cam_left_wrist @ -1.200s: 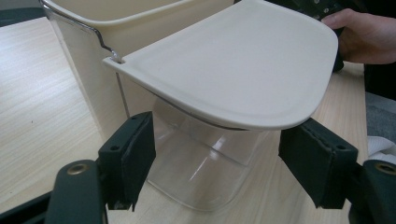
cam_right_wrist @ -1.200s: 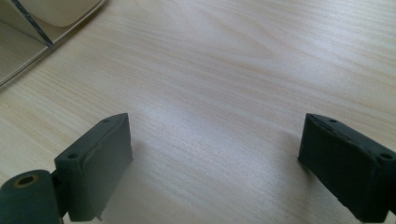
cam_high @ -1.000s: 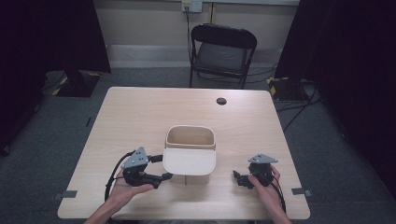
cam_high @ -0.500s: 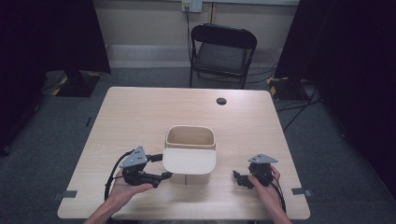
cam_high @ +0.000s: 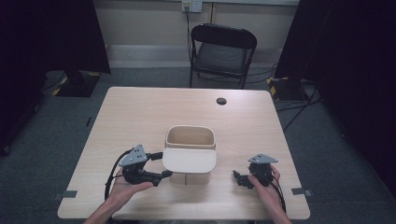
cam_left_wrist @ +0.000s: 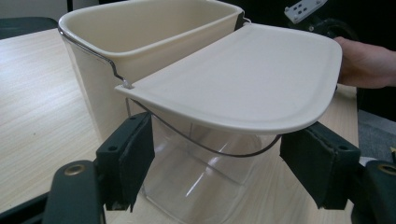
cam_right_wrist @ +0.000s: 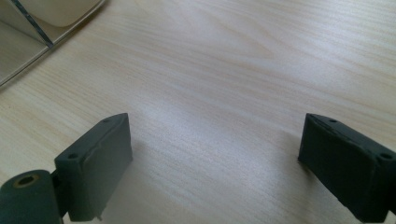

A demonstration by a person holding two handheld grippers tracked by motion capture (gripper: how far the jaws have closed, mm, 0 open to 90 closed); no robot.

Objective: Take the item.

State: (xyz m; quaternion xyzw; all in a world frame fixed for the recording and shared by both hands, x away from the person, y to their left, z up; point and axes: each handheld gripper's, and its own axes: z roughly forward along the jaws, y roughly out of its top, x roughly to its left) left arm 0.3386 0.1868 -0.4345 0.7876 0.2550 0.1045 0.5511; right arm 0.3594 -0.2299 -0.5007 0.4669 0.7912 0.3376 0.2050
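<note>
Bin (cam_high: pixel 189 154): lid (cam_left_wrist: pixel 243 79) half-raised | left gripper (cam_high: pixel 161 165): jaws released, near lid | right gripper (cam_high: pixel 239 178): jaws released, idle on counter (cam_high: pixel 140 116)

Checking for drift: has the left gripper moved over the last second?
Yes, slightly. The left gripper has edged toward the bin; its jaws now reach under the hanging lid.

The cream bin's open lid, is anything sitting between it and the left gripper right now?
Nothing visible does. The left gripper is open just below the lid of the bin, jaws either side, with clear air between.
</note>
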